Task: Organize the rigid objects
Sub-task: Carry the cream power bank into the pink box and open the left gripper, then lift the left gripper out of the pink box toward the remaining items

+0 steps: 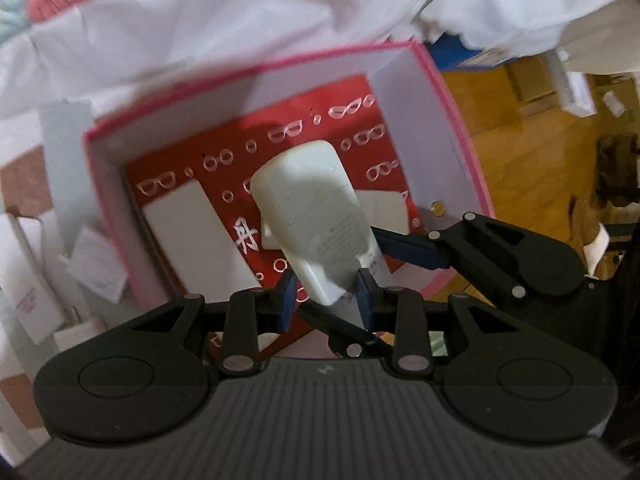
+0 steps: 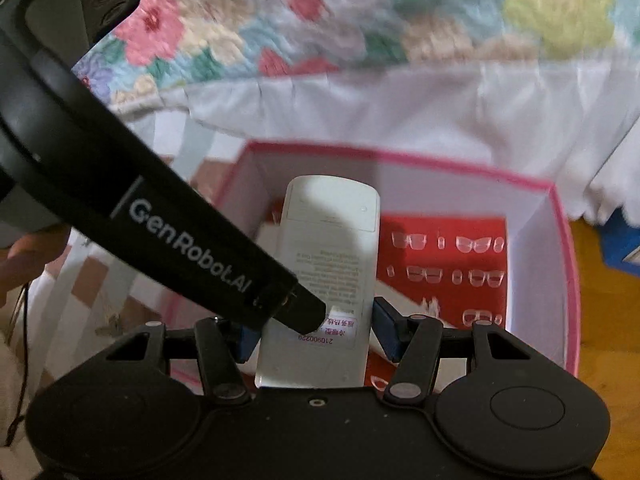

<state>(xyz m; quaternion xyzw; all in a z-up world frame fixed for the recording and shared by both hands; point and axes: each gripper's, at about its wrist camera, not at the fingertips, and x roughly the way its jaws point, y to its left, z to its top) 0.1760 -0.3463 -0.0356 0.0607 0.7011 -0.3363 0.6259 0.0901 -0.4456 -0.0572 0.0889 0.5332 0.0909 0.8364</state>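
White remote control (image 1: 316, 220), back side up with printed label text, poised above the open pink-rimmed box (image 1: 460, 120). Gripped at its lower end by the left tongs (image 1: 326, 294), blue pads pressed against both narrow edges. Same remote (image 2: 332, 264) seen from the right wrist camera lying between the right tongs (image 2: 316, 334); blue pads of these just beside its edges with a sliver of gap on the right side, left side hidden behind a black arm marked "GenRobot.AI" (image 2: 188, 248), so contact there cannot be told. Right tongs (image 1: 404, 246) also visible in the left view, one blue finger reaching the remote's side. Inside the box (image 2: 560, 248): red card (image 1: 360, 132) printed with pale eyeglass shapes, and a white rectangular item (image 1: 192, 232) lying flat at the left. Around the box: white cloth (image 1: 240, 20), floral quilt (image 2: 360, 20) beyond, wooden floor (image 1: 520, 140) to the right.
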